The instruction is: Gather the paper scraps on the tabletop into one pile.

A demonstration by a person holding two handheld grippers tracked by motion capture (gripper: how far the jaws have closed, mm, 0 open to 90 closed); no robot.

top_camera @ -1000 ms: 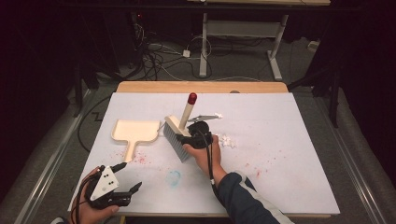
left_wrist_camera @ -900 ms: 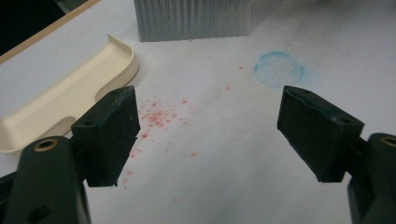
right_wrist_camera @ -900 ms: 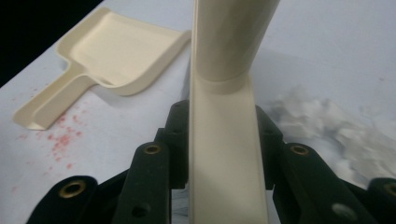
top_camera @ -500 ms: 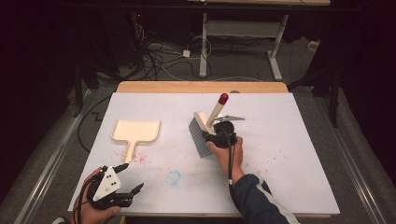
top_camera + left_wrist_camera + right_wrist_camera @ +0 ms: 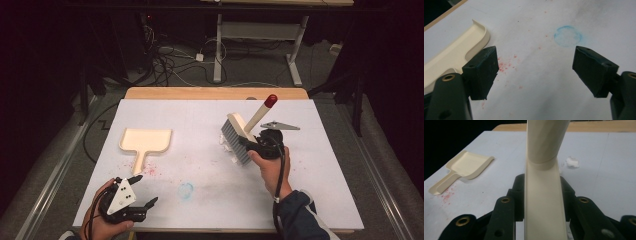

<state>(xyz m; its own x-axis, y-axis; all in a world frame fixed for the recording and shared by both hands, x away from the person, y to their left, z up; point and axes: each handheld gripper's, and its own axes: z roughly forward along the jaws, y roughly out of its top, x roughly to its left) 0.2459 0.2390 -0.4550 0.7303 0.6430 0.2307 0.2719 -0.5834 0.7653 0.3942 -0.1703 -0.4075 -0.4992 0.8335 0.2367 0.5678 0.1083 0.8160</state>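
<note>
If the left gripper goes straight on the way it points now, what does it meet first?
Probably the white table sheet; the open left gripper points down at it, towards the faint blue ring mark. Depth is unclear.

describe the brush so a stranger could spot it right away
On the white table, look right of centre, where the right gripper is shut on it. The brush is cream with grey bristles and a red-tipped handle, unlike the flat, plain cream dustpan at the left.

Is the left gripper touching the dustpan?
Apart. In the high view the left gripper sits near the table's front edge, with bare table between it and the dustpan handle.
</note>
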